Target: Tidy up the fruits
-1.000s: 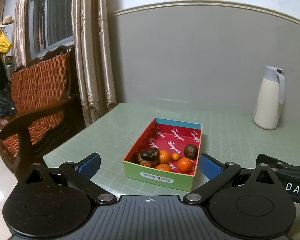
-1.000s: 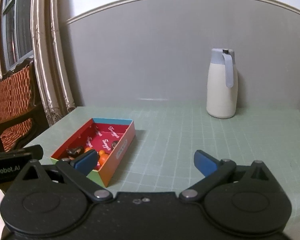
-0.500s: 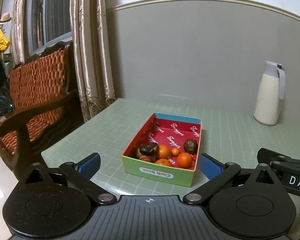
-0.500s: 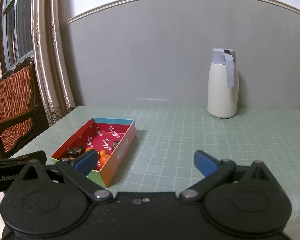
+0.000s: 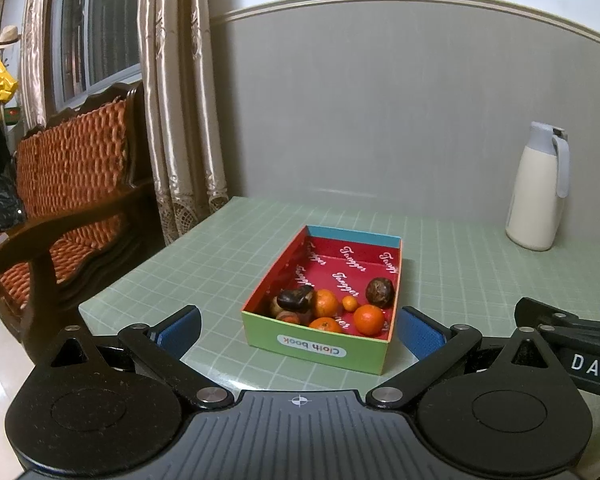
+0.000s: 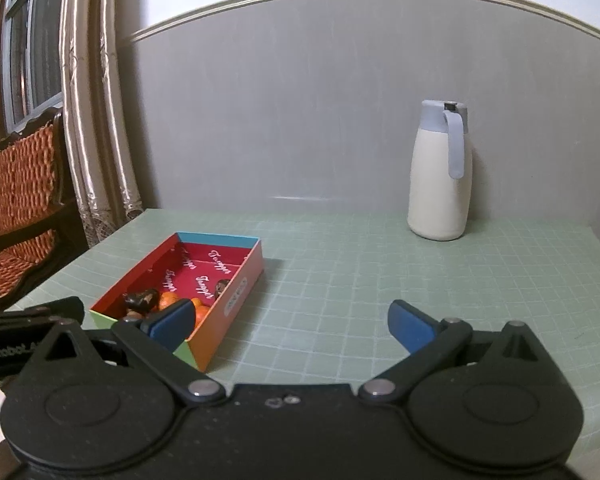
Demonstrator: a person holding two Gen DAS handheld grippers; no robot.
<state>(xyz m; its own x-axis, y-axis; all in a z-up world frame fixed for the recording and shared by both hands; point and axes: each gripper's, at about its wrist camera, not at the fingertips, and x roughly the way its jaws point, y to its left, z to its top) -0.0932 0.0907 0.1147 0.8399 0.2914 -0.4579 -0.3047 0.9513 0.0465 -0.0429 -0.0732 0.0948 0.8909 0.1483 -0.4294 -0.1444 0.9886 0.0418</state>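
Fruits: all lying inside the box (image 5: 328, 346), crowded at its near end; oranges (image 5: 369, 319) and a tiny one (image 5: 349, 303) mixed with dark fruits (image 5: 296, 298) and one brown round fruit (image 5: 379, 291) by the right wall.
Box: low cardboard tray on the green desk (image 5: 460, 264), far half bare, near wall labelled.
Desk elsewhere: no loose fruit to be seen; only a cream jug (image 6: 440, 184) well apart at the back.
Left gripper (image 5: 298, 330): spread wide, empty, held above the desk edge with the box between the fingers' line of sight.
Right gripper (image 6: 288, 322): likewise spread wide and empty, aimed at bare desk just right of the box.
Stage: fits either fruits already gathered, or a pile awaiting sorting within the box; not settled from here.
Handling, if any fruit is to be taken: come down from above rather than over the near wall; close gently on round, rolling fruit.
Risk: neighbours touching, so easy to nudge; light box likely to slide.
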